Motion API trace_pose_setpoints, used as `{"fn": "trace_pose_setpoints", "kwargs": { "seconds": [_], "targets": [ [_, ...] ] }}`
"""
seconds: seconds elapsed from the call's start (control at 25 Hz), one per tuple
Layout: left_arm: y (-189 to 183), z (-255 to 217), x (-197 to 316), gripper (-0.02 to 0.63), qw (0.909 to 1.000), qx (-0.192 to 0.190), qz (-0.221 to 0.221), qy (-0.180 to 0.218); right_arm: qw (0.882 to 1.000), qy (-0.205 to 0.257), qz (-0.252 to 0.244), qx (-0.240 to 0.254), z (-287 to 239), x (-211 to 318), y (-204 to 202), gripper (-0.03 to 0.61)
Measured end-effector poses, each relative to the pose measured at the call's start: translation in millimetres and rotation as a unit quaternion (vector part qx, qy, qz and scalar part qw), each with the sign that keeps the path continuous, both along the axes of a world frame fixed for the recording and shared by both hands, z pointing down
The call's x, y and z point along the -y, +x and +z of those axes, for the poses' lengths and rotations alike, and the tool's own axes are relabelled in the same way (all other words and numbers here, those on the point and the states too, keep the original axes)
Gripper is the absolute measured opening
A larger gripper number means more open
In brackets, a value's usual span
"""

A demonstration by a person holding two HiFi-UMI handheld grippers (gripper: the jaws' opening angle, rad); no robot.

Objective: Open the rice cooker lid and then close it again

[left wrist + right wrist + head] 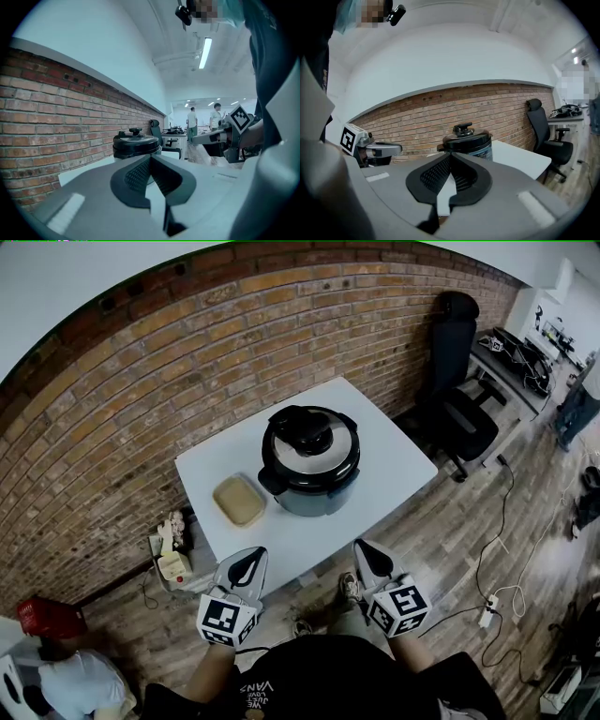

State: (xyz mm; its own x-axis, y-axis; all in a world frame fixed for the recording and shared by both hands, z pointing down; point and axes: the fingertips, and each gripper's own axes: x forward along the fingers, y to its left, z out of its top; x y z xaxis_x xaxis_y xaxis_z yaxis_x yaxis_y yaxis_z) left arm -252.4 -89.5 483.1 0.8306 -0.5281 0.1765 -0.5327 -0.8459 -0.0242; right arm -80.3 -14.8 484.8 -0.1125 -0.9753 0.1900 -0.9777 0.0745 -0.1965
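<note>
Your left gripper (251,559) and right gripper (364,551) hover at the near edge of the white worktop (394,465), their fingers (136,176) pressed together and holding nothing. The rice cooker (310,460), lid (307,432) down, stands farther off, centred between them and well apart.

A brick wall (141,381) backs a white desk (394,465); a black office chair (459,399) stands on the wood floor (487,521) beside it, under a ceiling strip light (205,52).

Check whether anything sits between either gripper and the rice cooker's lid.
Nothing visible blocks either one. Only bare table lies between the left gripper, the right gripper and the rice cooker with its lid. A low tan dish sits left of the cooker, just off the left gripper's line.
</note>
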Motion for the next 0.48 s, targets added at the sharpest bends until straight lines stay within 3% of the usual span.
{"fn": "trace_pose_setpoints", "kwargs": {
  "seconds": [0.48],
  "targets": [
    [-11,22,-14,0.002,0.9999,0.011,0.001,-0.013,1.0,-0.023,0.002,-0.007,19,-7,-17,0.005]
  ]
}}
